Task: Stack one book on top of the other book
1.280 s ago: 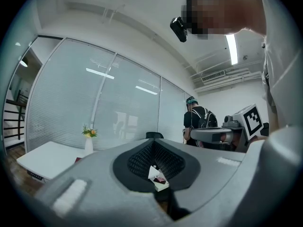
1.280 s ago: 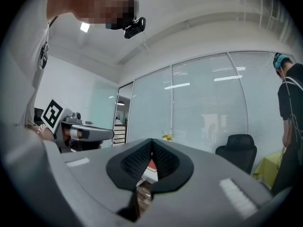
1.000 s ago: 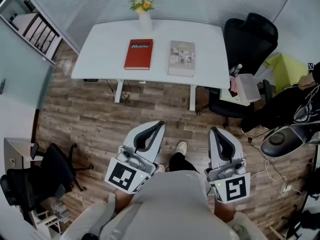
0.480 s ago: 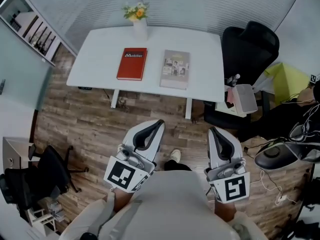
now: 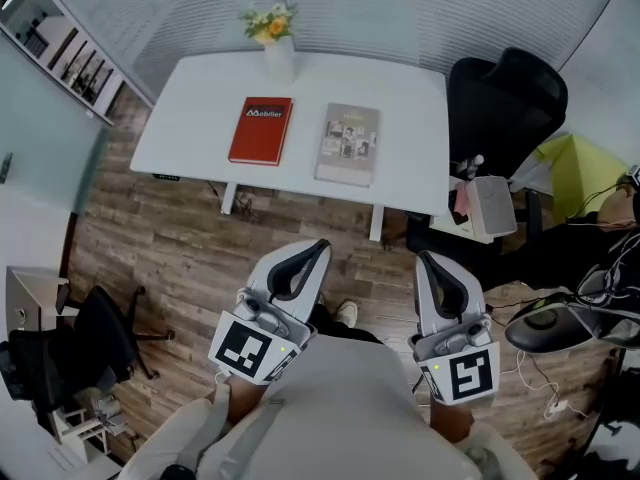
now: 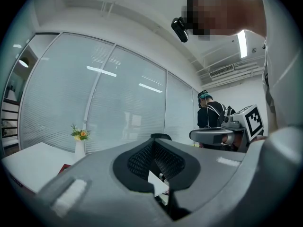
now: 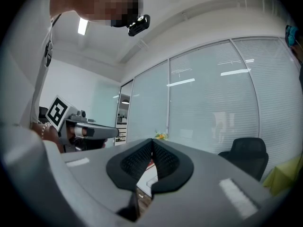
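A red book (image 5: 261, 130) lies flat on the white table (image 5: 190, 88), and a grey book (image 5: 348, 144) lies flat to its right, a small gap between them. Both grippers are held close to the person's body over the wooden floor, well short of the table. The left gripper (image 5: 316, 248) is shut with nothing in it, and so is the right gripper (image 5: 426, 261). In the left gripper view the shut jaws (image 6: 152, 144) point towards the table, where a corner of the red book (image 6: 64, 167) shows. The right gripper view has its shut jaws (image 7: 152, 143) aimed the same way.
A vase of flowers (image 5: 272, 36) stands at the table's back edge. A black office chair (image 5: 505, 103) is right of the table, with a white box (image 5: 488, 206) and cables by it. Another chair (image 5: 85, 343) is at the left. A second person (image 6: 210, 117) stands at the right.
The table and books have slid lower in the head view as the person steps closer. Both grippers stay shut and in the same place by the body.
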A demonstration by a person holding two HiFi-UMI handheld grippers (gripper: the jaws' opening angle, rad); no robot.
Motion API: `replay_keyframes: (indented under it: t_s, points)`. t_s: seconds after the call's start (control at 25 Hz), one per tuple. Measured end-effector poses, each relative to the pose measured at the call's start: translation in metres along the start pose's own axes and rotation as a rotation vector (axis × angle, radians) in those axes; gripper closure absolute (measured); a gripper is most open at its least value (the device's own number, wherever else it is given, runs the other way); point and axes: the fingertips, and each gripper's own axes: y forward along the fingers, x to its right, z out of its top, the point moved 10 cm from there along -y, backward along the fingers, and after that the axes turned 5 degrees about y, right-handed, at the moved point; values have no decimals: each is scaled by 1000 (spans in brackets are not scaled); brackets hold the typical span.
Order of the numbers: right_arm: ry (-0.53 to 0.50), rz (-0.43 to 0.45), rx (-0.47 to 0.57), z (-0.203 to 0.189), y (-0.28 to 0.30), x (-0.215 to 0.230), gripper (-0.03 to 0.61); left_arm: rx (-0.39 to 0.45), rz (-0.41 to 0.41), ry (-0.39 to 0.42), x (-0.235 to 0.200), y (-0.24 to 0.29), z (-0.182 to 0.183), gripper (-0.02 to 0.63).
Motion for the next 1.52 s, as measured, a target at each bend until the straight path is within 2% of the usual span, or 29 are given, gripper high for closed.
replay_keyframes:
  t_s: [0.32, 0.64, 0.96, 1.52]
  points:
    - [8, -5, -2, -5, 20, 20, 573, -7, 6, -5, -17, 24, -6, 612]
    - [2, -18, -4, -4, 62, 42, 574, 4, -6, -9, -54, 61, -7, 612]
    - [0, -13, -7, -1, 129, 62, 574, 6, -15, -17, -110, 101, -5, 612]
    - [-6, -11, -7, 14, 274, 83, 574, 20, -36, -38, -239, 168, -2, 612]
